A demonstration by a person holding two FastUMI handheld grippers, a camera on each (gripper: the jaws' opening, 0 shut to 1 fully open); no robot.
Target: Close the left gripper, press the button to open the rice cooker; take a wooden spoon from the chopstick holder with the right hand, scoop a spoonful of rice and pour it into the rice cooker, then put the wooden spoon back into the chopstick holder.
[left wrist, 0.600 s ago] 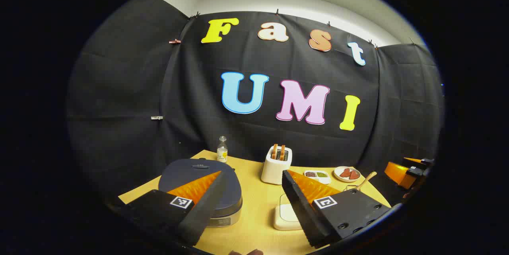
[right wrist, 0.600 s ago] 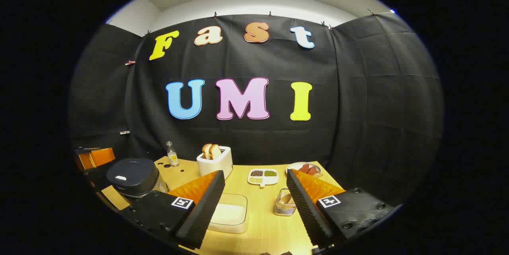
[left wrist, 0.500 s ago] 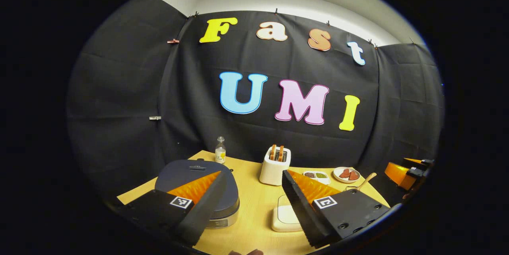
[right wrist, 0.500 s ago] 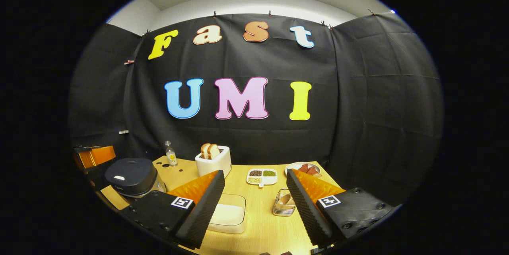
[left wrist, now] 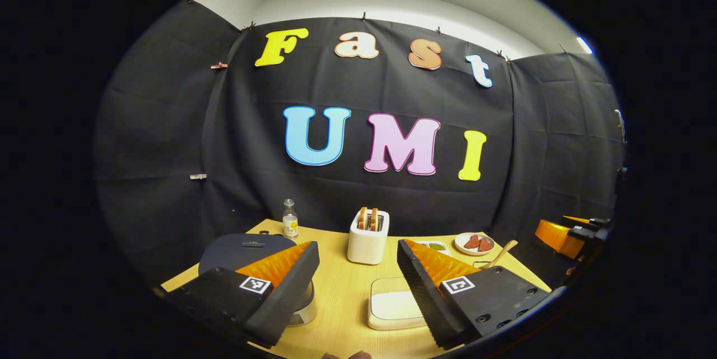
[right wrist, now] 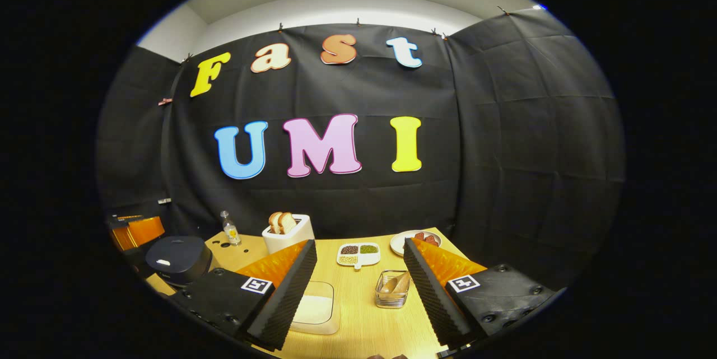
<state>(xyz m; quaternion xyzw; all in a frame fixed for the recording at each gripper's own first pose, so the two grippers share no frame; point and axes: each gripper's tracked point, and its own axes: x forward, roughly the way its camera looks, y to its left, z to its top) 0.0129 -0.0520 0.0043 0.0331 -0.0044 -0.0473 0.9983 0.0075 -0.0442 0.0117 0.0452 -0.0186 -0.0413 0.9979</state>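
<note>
left hand-held gripper [left wrist: 358, 264]: fingers spread apart, nothing between them, held over the near edge of the tabletop [left wrist: 341, 292]. rice cooker [left wrist: 241, 247] near the left edge, lid down, partly behind the left finger. right hand-held gripper [right wrist: 358, 261]: fingers spread apart, empty. chopstick holder [right wrist: 392, 290], a wire basket, sits between its fingers toward the right edge, wooden spoon [right wrist: 395, 283] resting in it. white rice container [right wrist: 315, 311] just left of the holder, near the front edge. toaster [right wrist: 287, 233] with bread, small bottle [right wrist: 228, 228], divided dish [right wrist: 358, 254] and plate [right wrist: 409, 241] line the far edge.
</note>
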